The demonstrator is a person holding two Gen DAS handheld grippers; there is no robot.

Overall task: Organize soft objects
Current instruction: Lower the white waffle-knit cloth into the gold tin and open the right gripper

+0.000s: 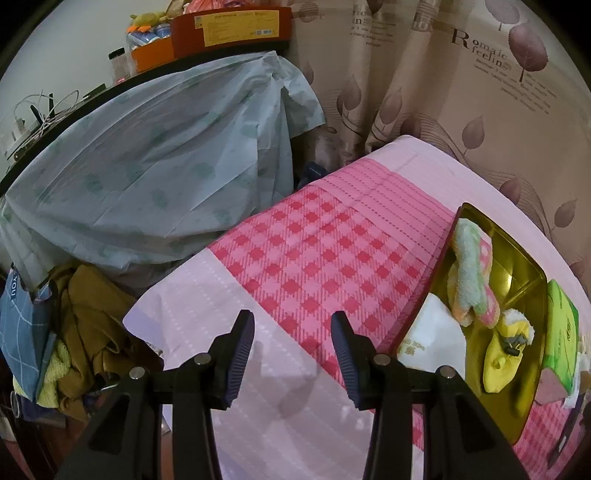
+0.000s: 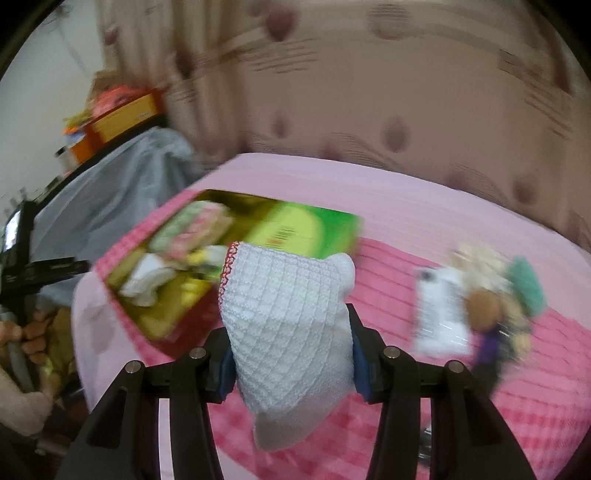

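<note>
Counter [image 1: 236, 295] is covered w/ a pink cloth: red-pink check in the middle, pale pink striped bands at the edges. Behind it hangs a beige curtain [image 1: 443, 92] printed w/ brown leaves and some lettering. To the left, a pale blue-green sheet [image 1: 147, 158] drapes over bulky furniture; above it a dark shelf carries a red-and-yellow box [image 1: 229, 29], an orange box and small clutter. Low left: a heap of brown and yellow-green clothes [image 1: 88, 332] beside the counter edge.

A gold tray [image 1: 517, 258] w/ a dark red rim sits on the counter; inside lie a pastel striped cloth [image 1: 469, 266], a yellow plush [image 1: 502, 354] and a white folded item, w/ a green pack [image 1: 561, 325] along one side.

Left gripper [image 1: 291, 354]: fingers spread, nothing between them, over bare cloth near the tray.

Right gripper [image 2: 291, 354]: fingers pinching a white waffle-knit cloth [image 2: 288, 314] w/ red-stitched edge, held above the counter, just by the tray; view is blurred. Further right on the counter: a white packet and a mixed pile of small soft items [image 2: 498, 295], too blurred to name.
</note>
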